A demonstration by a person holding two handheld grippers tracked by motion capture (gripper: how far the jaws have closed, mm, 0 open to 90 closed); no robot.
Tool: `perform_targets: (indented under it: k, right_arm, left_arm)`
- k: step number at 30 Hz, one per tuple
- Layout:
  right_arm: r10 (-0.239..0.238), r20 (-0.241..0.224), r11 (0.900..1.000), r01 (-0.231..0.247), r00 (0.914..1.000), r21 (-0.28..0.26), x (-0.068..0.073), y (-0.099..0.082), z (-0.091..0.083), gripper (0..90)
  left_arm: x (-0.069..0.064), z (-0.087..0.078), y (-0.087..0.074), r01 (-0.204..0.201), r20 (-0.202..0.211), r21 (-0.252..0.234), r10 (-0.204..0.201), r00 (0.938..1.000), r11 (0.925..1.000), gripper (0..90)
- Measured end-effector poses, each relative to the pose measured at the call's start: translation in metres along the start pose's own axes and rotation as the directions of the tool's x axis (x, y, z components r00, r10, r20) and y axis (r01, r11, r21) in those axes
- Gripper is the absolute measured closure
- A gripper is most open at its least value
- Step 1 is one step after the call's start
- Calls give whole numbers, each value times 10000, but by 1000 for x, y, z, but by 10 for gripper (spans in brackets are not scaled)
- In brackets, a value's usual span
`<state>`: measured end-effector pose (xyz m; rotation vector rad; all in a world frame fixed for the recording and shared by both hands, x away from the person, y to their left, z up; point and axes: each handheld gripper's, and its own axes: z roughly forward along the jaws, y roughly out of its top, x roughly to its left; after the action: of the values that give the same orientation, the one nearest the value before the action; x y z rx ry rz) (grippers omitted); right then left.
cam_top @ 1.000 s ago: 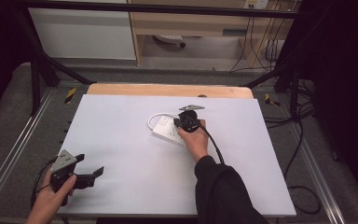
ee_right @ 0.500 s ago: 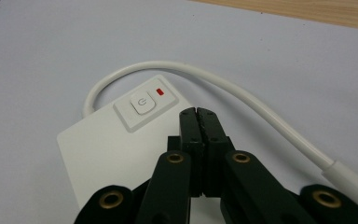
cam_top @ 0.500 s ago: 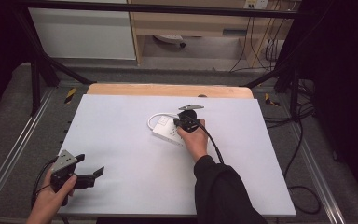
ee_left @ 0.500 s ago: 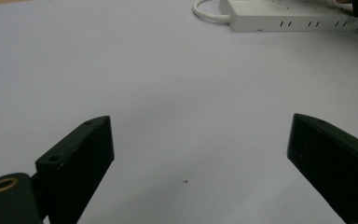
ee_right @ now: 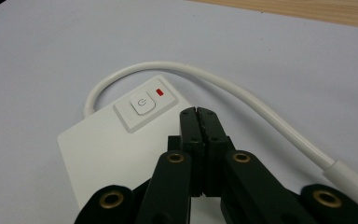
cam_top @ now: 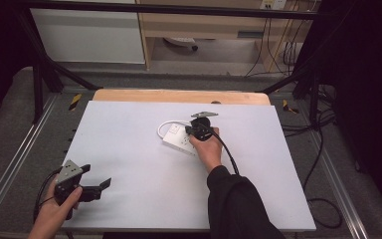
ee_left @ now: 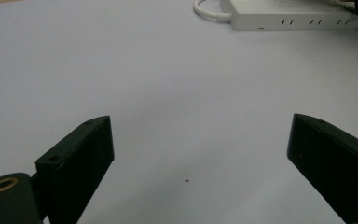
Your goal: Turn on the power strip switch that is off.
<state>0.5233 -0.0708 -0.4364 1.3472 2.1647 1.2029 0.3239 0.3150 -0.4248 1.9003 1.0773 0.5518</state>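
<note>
A white power strip (cam_top: pixel 176 139) lies near the middle of the white table, its white cable (ee_right: pixel 242 95) curling out from one end. Its power button (ee_right: pixel 142 104) sits beside a small red light (ee_right: pixel 159 92). My right gripper (ee_right: pixel 198 112) is shut with nothing between its jaws, tips just over the strip's edge beside the button; in the high view it (cam_top: pixel 198 128) is over the strip. My left gripper (cam_top: pixel 102 185) rests open near the front left corner, jaws wide apart and empty (ee_left: pixel 200 154). The strip (ee_left: pixel 298 16) shows far ahead of it.
The white table top (cam_top: pixel 144 169) has a wooden strip (cam_top: pixel 179 96) along its far edge. Metal rails run down both sides. Black cables (cam_top: pixel 323 149) trail on the floor at the right. A white cabinet (cam_top: pixel 89 35) stands behind.
</note>
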Motion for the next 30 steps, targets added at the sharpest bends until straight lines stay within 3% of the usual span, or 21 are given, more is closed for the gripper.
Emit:
perform_targets:
  k: [30]
  right_arm:
    - [224, -79, 9997, -224, 9997, 46, -2, 1, 1, 900]
  left_arm:
    - [0, 1, -1, 0, -9, 122, 0, 10000, 9999, 72]
